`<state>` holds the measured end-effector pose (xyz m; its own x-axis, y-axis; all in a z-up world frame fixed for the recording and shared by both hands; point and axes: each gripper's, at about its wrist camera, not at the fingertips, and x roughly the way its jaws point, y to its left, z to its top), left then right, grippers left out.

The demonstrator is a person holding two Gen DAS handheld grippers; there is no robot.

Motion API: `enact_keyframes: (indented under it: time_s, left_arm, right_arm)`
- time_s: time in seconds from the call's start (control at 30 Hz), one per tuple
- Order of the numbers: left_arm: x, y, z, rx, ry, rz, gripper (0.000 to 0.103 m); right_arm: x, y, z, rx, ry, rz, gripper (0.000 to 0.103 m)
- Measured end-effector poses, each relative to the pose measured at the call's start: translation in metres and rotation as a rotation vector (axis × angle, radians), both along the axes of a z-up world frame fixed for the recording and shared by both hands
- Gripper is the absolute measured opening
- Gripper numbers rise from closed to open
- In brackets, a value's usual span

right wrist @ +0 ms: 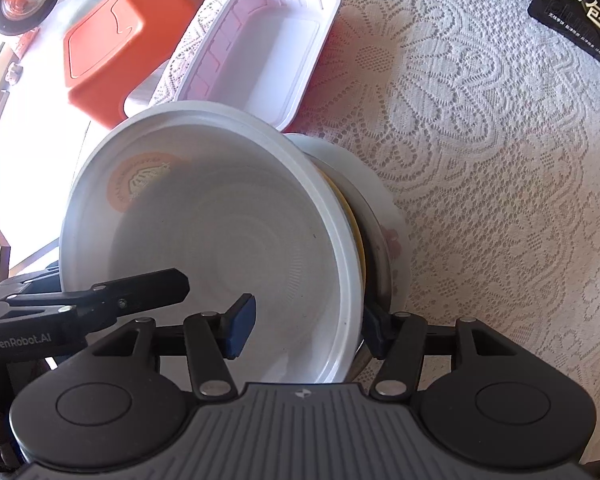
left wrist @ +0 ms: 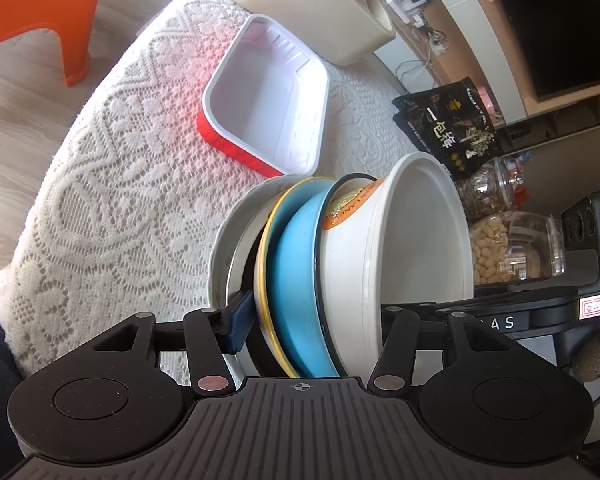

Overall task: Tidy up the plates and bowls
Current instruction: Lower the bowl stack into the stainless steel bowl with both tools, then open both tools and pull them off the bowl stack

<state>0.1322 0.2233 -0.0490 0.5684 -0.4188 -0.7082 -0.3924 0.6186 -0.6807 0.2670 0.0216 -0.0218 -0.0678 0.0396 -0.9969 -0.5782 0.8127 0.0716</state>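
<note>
Right gripper (right wrist: 304, 330) points down, straddling stacked bowls (right wrist: 220, 240).

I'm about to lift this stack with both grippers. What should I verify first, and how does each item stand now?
1. Left hand-held gripper straddles the stack: ok. One pad sits at the white plate's edge.
2. Left grip firm: cannot tell. The other finger is hidden behind the white bowl.
3. Right hand-held gripper over the bowl's rim: ok. One finger is inside, one outside.
4. Right pads pressing the wall: cannot tell.
5. The two grippers clear of each other: cannot tell. They are close beside the bowl.
6. Red-and-white tray apart from the stack: cannot tell. It is very near.
</note>
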Motion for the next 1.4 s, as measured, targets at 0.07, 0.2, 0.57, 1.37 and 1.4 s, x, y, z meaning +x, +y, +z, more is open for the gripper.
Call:
enact_keyframes:
  time_s: [0.07,0.2,0.57,1.37,1.4]
  left_arm:
    - [-0.001,0.001,0.000,-0.003,0.003,0.004,0.054]
    - [-0.003,0.003,0.001,-0.004,0.006,0.009,0.054]
    - [-0.002,-0.003,0.013,0.036,-0.016,-0.017,0.054]
    - [-0.011,0.003,0.032,0.074,-0.043,0.031,0.035]
    - [-0.010,0.003,0.031,0.072,-0.036,0.031,0.034]
  right_arm:
    - [-0.001,0.000,0.002,0.005,-0.003,0.005,0.056]
    - [-0.001,0.001,0.007,0.013,-0.015,0.017,0.054]
    - [-0.004,-0.003,0.006,0.016,-0.037,0.034,0.053]
    - [-0.019,-0.019,0.046,0.138,-0.131,0.064,0.052]
    - [-0.020,-0.020,0.048,0.138,-0.142,0.070,0.052]
